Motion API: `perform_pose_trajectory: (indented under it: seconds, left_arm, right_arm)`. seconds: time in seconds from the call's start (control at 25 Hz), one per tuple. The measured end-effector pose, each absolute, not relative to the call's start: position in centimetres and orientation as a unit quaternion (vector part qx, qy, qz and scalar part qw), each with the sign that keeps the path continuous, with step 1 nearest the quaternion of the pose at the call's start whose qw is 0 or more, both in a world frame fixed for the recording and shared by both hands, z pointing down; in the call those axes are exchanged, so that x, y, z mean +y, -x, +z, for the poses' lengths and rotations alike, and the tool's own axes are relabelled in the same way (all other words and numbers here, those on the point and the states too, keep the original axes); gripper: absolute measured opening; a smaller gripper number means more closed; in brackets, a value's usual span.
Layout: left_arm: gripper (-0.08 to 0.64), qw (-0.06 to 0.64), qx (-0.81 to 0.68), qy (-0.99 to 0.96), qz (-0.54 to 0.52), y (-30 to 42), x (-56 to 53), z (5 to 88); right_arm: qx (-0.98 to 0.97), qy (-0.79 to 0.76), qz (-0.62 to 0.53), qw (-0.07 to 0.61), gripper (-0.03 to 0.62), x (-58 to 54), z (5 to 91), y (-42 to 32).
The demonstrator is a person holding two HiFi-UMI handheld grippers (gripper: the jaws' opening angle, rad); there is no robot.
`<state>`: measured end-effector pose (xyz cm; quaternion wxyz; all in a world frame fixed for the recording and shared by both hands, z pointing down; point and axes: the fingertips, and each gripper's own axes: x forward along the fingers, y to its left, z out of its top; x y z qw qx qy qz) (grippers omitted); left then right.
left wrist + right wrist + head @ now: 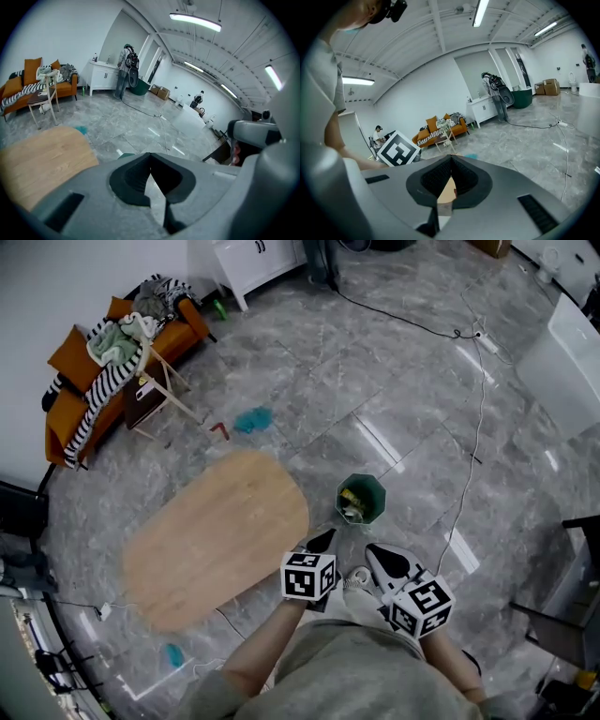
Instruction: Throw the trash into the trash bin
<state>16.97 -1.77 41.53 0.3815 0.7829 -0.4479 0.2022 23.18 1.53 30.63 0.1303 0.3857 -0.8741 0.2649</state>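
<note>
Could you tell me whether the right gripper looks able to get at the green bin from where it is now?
Probably yes: the green bin stands on open floor just ahead of the right gripper, with nothing between them and its mouth facing up.

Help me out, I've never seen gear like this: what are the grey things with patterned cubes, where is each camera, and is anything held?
No robot here: a person holds a grasping tool in each hand. The head view comes from a camera on the person's head, looking down at the left tool and right tool; the patterned cubes are part of them. The other two come from cameras riding on each tool, looking along its jaws. Both tools are shut and hold nothing. On the floor stand a wooden table and a green trash bin with trash inside; a teal scrap lies beyond the table.
</note>
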Motion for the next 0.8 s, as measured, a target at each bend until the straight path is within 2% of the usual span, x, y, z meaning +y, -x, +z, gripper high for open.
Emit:
perform_pose_trajectory:
  seconds: [0.8]
  left_arm:
    - [0.011, 0.319, -0.464, -0.813, 0.145, -14.2, -0.1, 31.1]
  right_arm:
    - [-0.901, -0.385, 0.192, 0.064, 0.008, 1.5, 21.4, -22.5]
